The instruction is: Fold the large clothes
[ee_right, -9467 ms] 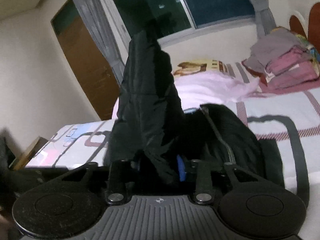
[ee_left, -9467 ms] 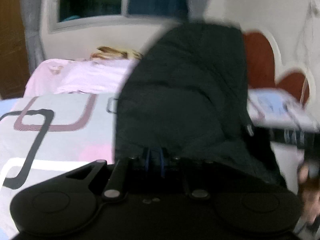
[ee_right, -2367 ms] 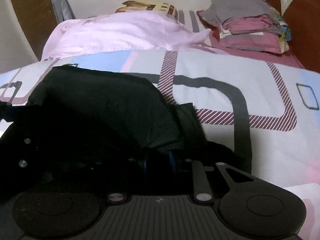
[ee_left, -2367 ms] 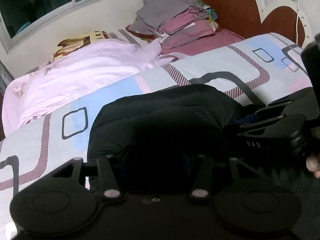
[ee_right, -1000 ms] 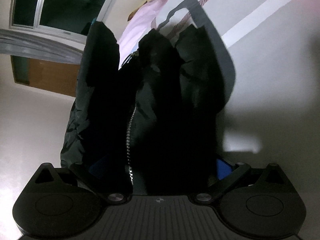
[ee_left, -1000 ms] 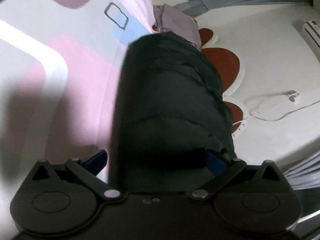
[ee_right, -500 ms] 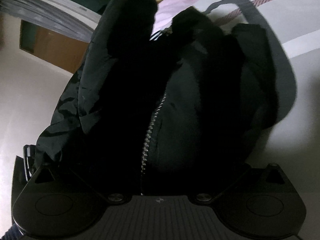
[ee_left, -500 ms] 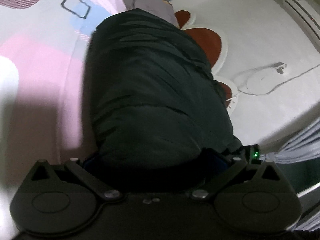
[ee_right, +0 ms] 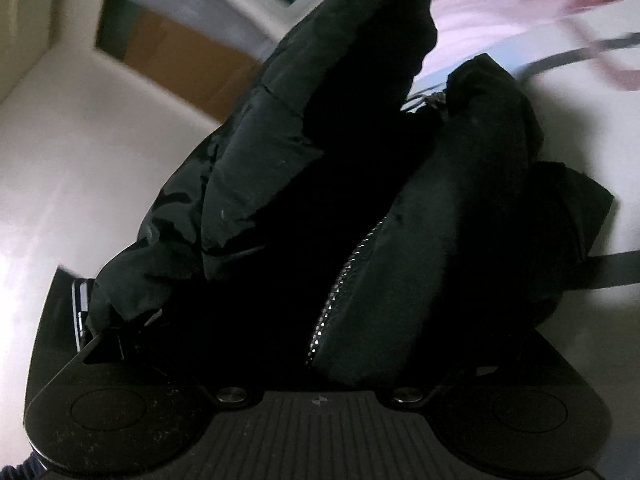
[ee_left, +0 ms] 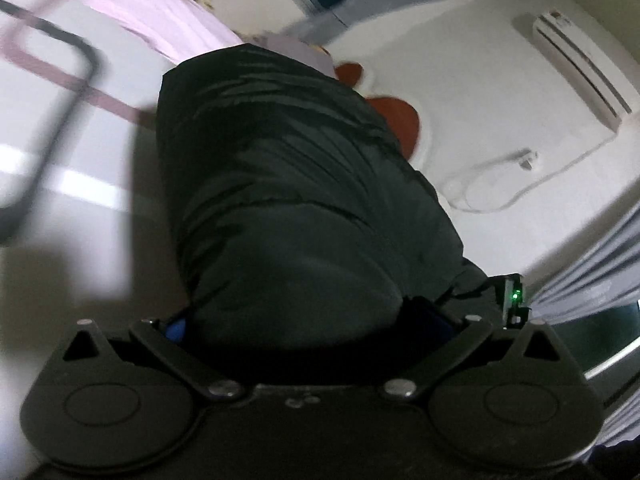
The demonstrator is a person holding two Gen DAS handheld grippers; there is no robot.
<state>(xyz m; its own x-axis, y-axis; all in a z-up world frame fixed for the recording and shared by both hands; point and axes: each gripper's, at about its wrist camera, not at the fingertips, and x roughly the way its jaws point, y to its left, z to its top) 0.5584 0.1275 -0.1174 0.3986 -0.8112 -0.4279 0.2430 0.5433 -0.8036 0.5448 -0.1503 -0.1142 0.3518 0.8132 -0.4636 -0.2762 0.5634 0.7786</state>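
A black padded jacket (ee_left: 280,180), folded into a thick bundle, fills the left wrist view. My left gripper (ee_left: 308,320) stands wide around its near end, and the blue pad (ee_left: 174,328) presses its side. In the right wrist view the same jacket (ee_right: 460,200) bulges out of my right gripper (ee_right: 320,340), its zipper (ee_right: 340,292) running up the middle. The right jaws are closing on the bundle, and the cloth hides the pads. Both views are tilted, with the bundle held above the patterned bed cover (ee_left: 60,140).
A pink blanket (ee_left: 152,4) lies at the far side of the bed, by a red and white headboard (ee_left: 396,120). An air conditioner (ee_left: 580,68) hangs on the wall. A brown door (ee_right: 180,60) and grey curtain show behind the jacket.
Both grippers have swung and rolled with the jacket bundle, which has risen from the bed cover and sits deeper in the jaws. The right jaws have narrowed on it.
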